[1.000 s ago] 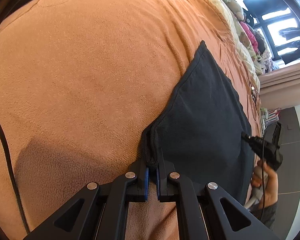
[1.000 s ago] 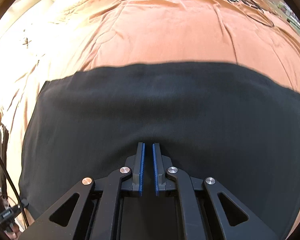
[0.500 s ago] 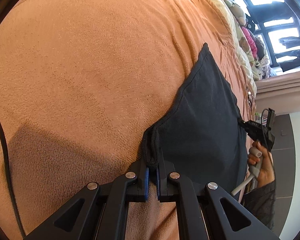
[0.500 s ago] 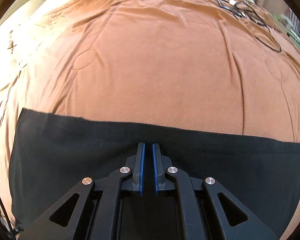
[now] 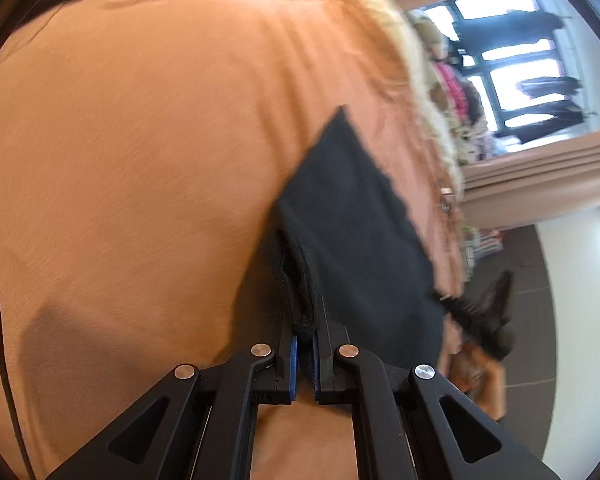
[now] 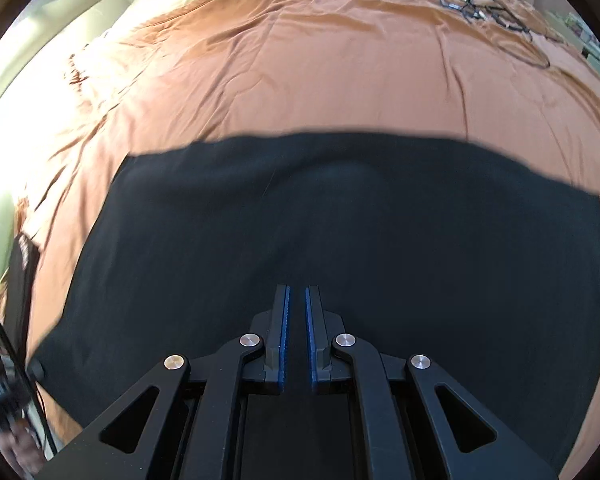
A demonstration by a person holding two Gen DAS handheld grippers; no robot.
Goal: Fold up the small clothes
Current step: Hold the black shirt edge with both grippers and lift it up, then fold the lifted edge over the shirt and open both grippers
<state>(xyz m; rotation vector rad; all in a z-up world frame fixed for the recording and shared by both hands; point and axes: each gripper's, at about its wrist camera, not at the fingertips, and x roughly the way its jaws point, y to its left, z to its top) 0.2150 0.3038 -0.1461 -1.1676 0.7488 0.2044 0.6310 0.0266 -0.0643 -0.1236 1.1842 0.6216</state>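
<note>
While the left claw (image 5: 305, 330) keeps its jaws clenched on a bunched hem corner of the black garment (image 5: 352, 216), it has lifted that corner a little off the bed since a second ago, so the cloth now hangs in a loose fold just ahead of the fingertips. The right claw (image 6: 296, 292) is also clamped on the garment (image 6: 340, 240), its blue pads pressed nearly together over the near edge. In its view the black cloth fills more of the picture than it did half a second ago, when only a low band showed. From the left wrist, the right claw (image 5: 476, 316) and the hand (image 5: 480, 368) carrying it show blurred at the garment's far edge. The garment lies spread on an orange blanket (image 6: 320, 72) covering the bed, stretched between the two claws, its long axis running from one to the other. A tangle of dark cables (image 6: 488, 8) rests on the blanket's far corner, well apart from the cloth. Beyond the bed are a bright window (image 5: 516, 60), beige curtains (image 5: 540, 176) and a dark tiled floor (image 5: 532, 272).
</note>
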